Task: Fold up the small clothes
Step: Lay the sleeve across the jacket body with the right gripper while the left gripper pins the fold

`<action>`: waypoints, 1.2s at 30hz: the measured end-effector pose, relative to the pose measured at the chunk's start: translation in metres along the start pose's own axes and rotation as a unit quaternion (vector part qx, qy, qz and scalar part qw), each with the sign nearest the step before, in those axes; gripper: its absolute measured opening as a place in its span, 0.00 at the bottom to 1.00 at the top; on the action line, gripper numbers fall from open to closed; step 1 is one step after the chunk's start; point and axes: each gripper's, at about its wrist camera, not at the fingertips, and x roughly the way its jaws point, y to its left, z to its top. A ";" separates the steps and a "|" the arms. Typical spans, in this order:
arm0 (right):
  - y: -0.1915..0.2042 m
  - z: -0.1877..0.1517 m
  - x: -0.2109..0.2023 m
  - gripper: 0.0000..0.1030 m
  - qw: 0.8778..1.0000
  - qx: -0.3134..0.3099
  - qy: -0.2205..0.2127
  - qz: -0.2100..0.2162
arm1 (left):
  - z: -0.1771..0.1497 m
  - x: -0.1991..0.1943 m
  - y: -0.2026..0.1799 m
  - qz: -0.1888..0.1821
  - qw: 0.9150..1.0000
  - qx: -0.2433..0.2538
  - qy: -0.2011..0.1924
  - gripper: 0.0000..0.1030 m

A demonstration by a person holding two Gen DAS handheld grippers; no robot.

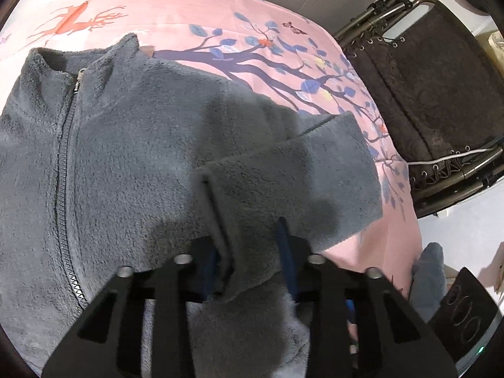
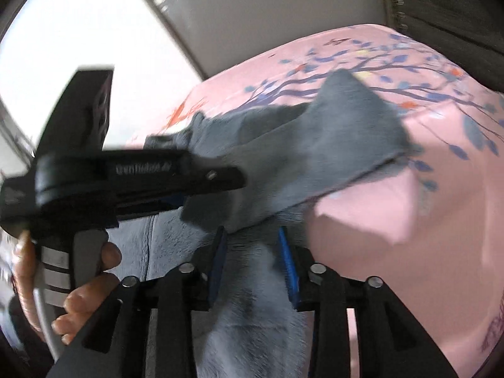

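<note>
Left gripper [image 1: 249, 264]: jaws clamped on the folded sleeve [image 1: 283, 176] of the grey fleece jacket [image 1: 119, 145].
Right gripper [image 2: 252, 264]: jaws apart, fleece lying between them, no grip evident.
Jacket: zipped, spread over the pink bedsheet [image 1: 195, 12], sleeve end near the sheet's right edge.
Risks, as judged: thick pile slipping from the left pads mid-fold; the sleeve dragging the body askew; the loose sheet bunching beneath.
</note>
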 end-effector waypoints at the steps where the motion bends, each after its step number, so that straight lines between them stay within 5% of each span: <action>1: -0.004 0.000 -0.004 0.36 1.000 0.010 -0.004 -0.001 | 0.000 -0.001 0.001 -0.001 1.000 0.001 -0.003 0.11; 20: 0.002 0.011 -0.010 0.36 0.999 0.017 -0.011 -0.025 | 0.010 -0.108 0.078 0.060 0.992 -0.005 -0.107 0.06; 31: 0.017 0.011 -0.005 0.36 0.999 0.002 -0.009 -0.036 | -0.009 -0.131 0.139 0.089 0.989 -0.035 -0.115 0.06; 36: 0.023 0.023 0.002 0.36 0.997 -0.013 -0.022 -0.072 | -0.015 -0.118 0.170 0.098 0.988 -0.061 -0.098 0.07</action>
